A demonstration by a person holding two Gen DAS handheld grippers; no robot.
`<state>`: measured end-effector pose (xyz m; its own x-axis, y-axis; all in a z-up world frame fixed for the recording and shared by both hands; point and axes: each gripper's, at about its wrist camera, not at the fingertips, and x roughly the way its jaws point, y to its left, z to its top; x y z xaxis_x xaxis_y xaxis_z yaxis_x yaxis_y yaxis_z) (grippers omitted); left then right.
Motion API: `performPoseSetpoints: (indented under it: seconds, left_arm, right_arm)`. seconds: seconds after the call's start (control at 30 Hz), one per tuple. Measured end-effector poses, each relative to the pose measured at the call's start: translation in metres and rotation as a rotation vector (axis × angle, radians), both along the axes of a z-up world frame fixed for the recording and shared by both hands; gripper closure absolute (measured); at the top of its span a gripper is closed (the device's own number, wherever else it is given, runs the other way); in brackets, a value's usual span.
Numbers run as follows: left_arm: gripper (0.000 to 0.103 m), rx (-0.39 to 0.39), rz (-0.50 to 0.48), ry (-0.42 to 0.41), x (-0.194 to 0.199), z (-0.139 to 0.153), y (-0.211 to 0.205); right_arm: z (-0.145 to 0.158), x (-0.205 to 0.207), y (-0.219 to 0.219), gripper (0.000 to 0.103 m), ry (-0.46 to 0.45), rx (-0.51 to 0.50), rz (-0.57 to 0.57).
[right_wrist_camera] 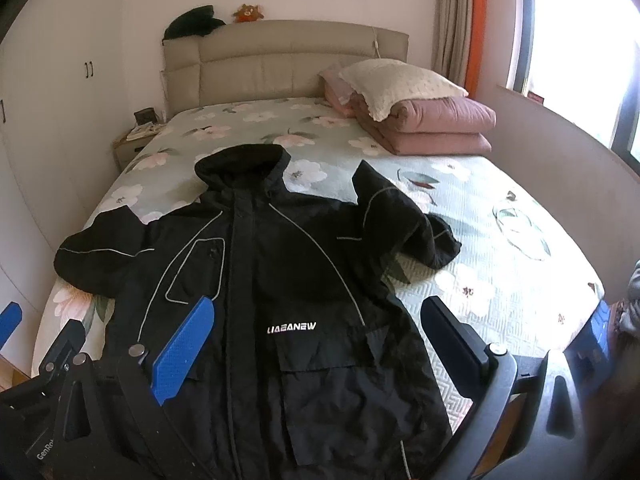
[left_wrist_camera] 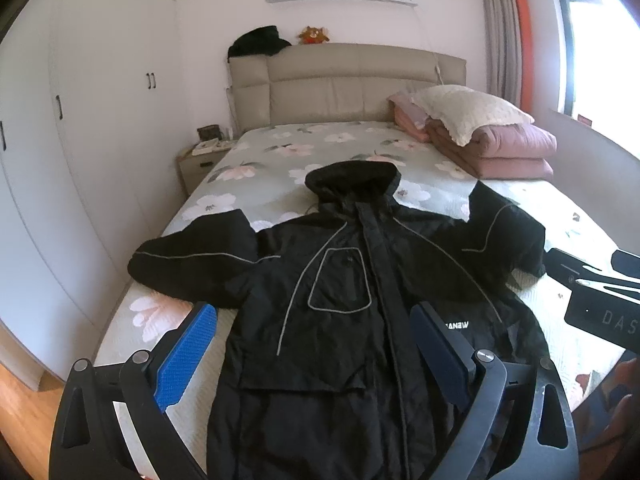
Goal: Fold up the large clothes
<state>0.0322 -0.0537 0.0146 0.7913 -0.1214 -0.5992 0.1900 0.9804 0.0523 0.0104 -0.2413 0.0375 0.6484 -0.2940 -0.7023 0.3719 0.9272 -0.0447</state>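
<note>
A large black hooded jacket (left_wrist_camera: 344,280) with grey piping lies face up, front zipped, on the bed, hood toward the headboard; it also shows in the right wrist view (right_wrist_camera: 280,272). Both sleeves are bent, the left one (left_wrist_camera: 192,260) near the bed's left edge, the right one (right_wrist_camera: 400,220) crumpled. My left gripper (left_wrist_camera: 316,320) is open and empty above the jacket's lower front. My right gripper (right_wrist_camera: 320,320) is open and empty above the lower right front. The right gripper's body shows at the right edge of the left wrist view (left_wrist_camera: 600,300).
The bed (right_wrist_camera: 500,272) has a floral quilted cover. Folded pink duvets and a cream pillow (right_wrist_camera: 420,112) are stacked at the head on the right. A beige headboard (left_wrist_camera: 348,84), nightstand (left_wrist_camera: 200,160), white wardrobes (left_wrist_camera: 100,120) at left, low wall and window at right.
</note>
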Motion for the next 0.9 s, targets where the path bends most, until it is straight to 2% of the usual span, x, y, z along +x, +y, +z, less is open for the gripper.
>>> performPoseSetpoints:
  seconds: [0.63, 0.77, 0.9]
  left_arm:
    - [0.005, 0.02, -0.032, 0.017, 0.005, -0.01, -0.018]
    - [0.005, 0.053, -0.084, 0.01, 0.02, -0.018, -0.05]
    - [0.005, 0.055, -0.193, 0.078, 0.055, -0.038, -0.101]
  right_arm:
    - [-0.015, 0.002, -0.011, 0.0, 0.0, 0.03, 0.006]
    - [-0.024, 0.003, -0.048, 0.0, -0.044, 0.018, -0.031]
    - [-0.045, 0.01, -0.126, 0.0, -0.049, 0.032, -0.122]
